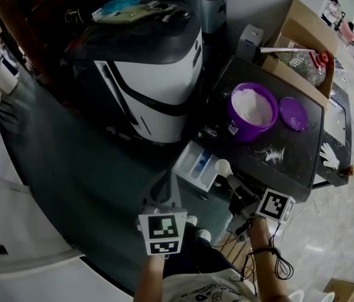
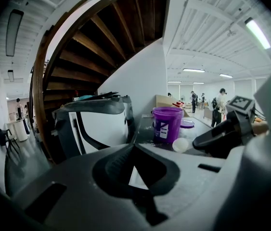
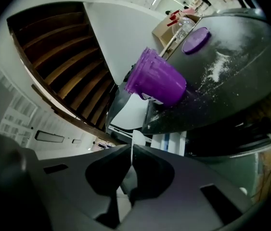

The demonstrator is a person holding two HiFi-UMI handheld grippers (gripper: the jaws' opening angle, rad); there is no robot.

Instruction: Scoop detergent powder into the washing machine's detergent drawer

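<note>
The white washing machine (image 1: 154, 80) has its detergent drawer (image 1: 197, 167) pulled out, with white and blue compartments (image 3: 171, 141). My right gripper (image 1: 233, 184) is shut on the handle of a white scoop (image 1: 222, 166), whose bowl hangs at the drawer's right edge. In the right gripper view, the handle shows as a thin white strip at my right gripper (image 3: 131, 148). The purple detergent tub (image 1: 252, 109), full of white powder, stands open on the dark table (image 1: 302, 162). My left gripper (image 1: 166, 184) is shut and empty, just in front of the drawer; its view shows the scoop (image 2: 180, 144).
The tub's purple lid (image 1: 293, 113) lies to its right, with spilled powder (image 1: 271, 153) in front. A cardboard box (image 1: 302, 39) holding a clear bottle sits behind the table. A dark curved stair wall (image 2: 92, 37) rises behind the machine. People stand far off (image 2: 219, 105).
</note>
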